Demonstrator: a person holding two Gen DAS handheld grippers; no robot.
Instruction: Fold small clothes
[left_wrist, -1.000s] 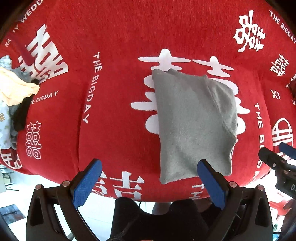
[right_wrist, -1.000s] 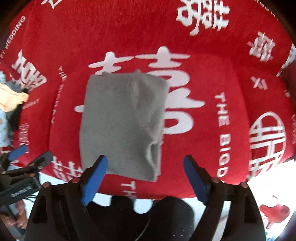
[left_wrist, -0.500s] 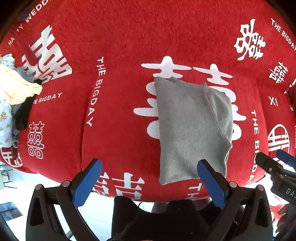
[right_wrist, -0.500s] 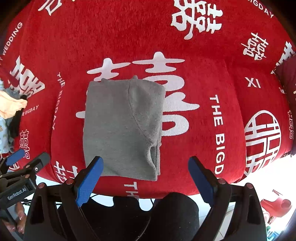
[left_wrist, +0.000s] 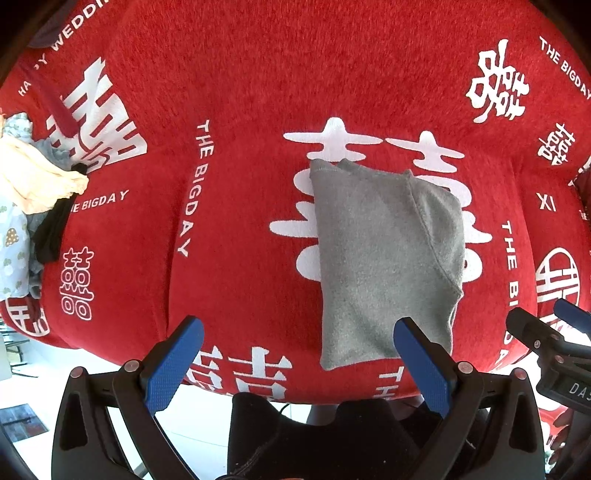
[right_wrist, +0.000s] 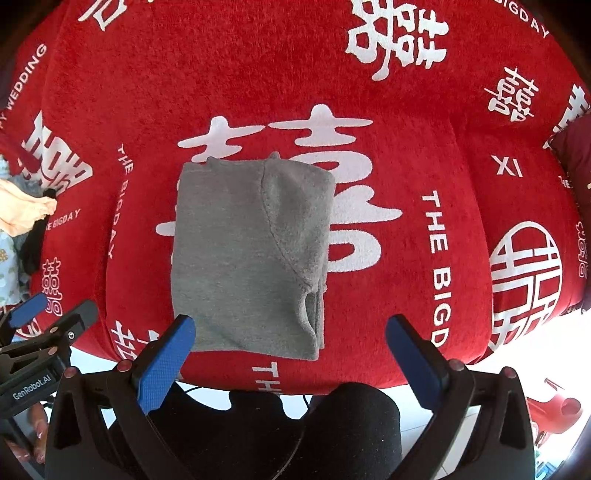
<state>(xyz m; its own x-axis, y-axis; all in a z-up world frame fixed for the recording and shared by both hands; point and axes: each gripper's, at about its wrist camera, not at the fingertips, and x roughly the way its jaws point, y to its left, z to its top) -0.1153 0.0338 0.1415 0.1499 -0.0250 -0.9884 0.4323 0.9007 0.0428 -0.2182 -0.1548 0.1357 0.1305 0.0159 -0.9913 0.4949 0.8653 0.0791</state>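
On the red cloth (right_wrist: 406, 258) with white wedding lettering, near its front edge and roughly centred, lies the grey garment (right_wrist: 247, 258). It is folded into a compact rectangle, flat, with a curved seam running across its top layer and stacked layers showing at the near right corner. Whether the red cloth covers a bench or a cushion cannot be told; it bulges, and the fisheye adds to that.

Left tongs (left_wrist: 295, 354): spread wide, blue pads apart, nothing between them. They hover off the front edge, the right pad lined up over the garment's near edge in this view; contact cannot be confirmed.

Right tongs (right_wrist: 291, 350): also released and empty, hanging just in front of the garment's near edge, the left pad overlapping the near left corner in the picture.

Each tool shows at the margin of the other's view, so the two sit side by side, both facing the garment.

Pile of other clothes (left_wrist: 26, 206) (cream, pale printed, dark) sits at the far left of the red cloth, well apart from the grey piece. Judgement: unfolded stock kept clear of the working area.

Judgement: with both tongs let go and the piece lying compact, this fold looks complete or needs one last halving. Loose layers at the near right corner may slip if lifted carelessly.
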